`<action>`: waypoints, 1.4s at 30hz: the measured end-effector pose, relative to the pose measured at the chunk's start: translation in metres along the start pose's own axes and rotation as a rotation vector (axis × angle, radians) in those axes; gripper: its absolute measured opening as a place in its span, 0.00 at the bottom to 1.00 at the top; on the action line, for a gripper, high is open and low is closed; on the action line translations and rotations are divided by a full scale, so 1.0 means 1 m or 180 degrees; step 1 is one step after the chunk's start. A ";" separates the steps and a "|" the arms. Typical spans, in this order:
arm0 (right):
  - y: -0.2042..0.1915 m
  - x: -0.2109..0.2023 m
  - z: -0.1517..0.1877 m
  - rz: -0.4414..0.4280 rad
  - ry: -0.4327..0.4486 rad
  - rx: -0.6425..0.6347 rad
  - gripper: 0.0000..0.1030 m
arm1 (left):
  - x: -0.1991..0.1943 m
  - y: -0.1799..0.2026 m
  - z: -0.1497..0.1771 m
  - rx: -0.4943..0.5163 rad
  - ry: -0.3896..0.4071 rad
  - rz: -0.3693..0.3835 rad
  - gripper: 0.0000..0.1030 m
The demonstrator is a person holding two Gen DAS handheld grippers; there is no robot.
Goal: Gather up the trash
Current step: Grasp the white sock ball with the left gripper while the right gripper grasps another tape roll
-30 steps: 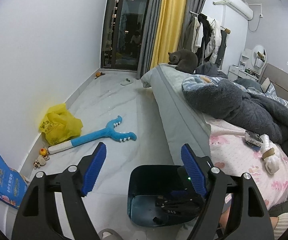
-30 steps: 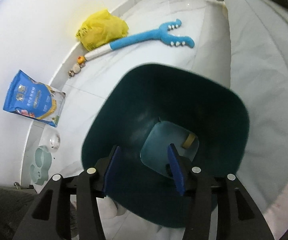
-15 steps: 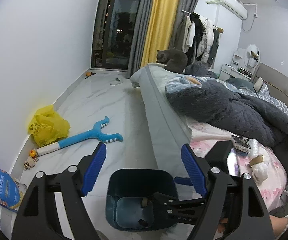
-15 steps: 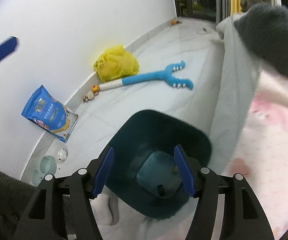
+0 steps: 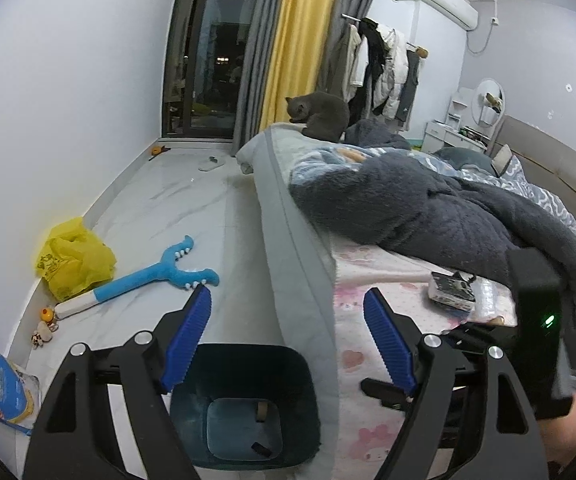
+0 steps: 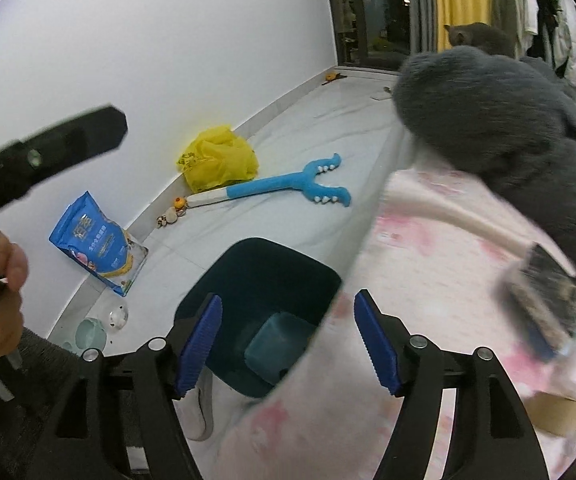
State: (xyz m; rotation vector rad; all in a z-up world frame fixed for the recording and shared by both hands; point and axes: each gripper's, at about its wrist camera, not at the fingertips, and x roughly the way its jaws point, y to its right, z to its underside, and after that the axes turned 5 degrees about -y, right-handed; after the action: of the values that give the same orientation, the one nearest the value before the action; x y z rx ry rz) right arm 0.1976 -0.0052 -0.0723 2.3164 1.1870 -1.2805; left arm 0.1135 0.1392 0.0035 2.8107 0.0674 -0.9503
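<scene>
Left tongs [image 5: 286, 344] standing wide apart, gripping nothing, hovering over gap between dark bin [image 5: 244, 404] and bed [image 5: 308, 280]. Right tongs [image 6: 288, 344] opening, nothing between pads, pointing down at bed edge. Bin sitting on floor [image 5: 192, 216] tight against bed side, cardboard roll [image 5: 262, 410] and small dark scrap [image 5: 261, 449] lying at its bottom. Trash waiting on pink sheet [image 6: 428, 264]: dark packet [image 5: 450, 292] and clear plastic wrapper [image 5: 484, 298] just beside it (both near grey blanket [image 5: 448, 216]). Grey cat [image 5: 320, 116] sitting at far bed corner.
</scene>
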 end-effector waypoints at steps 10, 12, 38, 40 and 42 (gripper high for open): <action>0.058 -0.065 0.015 0.0234 0.0088 0.0291 0.80 | 0.019 0.041 0.008 0.0119 -0.0210 0.0228 0.81; 0.076 -0.074 0.021 0.0240 0.0105 0.0444 0.81 | 0.022 0.050 0.011 0.0172 -0.0239 0.0301 0.84; 0.169 -0.068 0.065 -0.0598 -0.0048 0.1643 0.83 | 0.078 0.183 0.063 0.0566 -0.0909 0.1260 0.92; 0.171 -0.066 0.067 -0.0631 -0.0065 0.1665 0.83 | 0.085 0.184 0.065 0.0481 -0.0970 0.1289 0.92; 0.174 -0.066 0.068 -0.0667 -0.0067 0.1691 0.83 | 0.091 0.184 0.067 0.0399 -0.0995 0.1314 0.92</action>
State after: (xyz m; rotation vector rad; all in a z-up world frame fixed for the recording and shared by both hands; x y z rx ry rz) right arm 0.2682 -0.1898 -0.0888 2.5649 1.2236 -1.8836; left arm 0.1638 -0.0551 -0.0758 2.5837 -0.6044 -1.2971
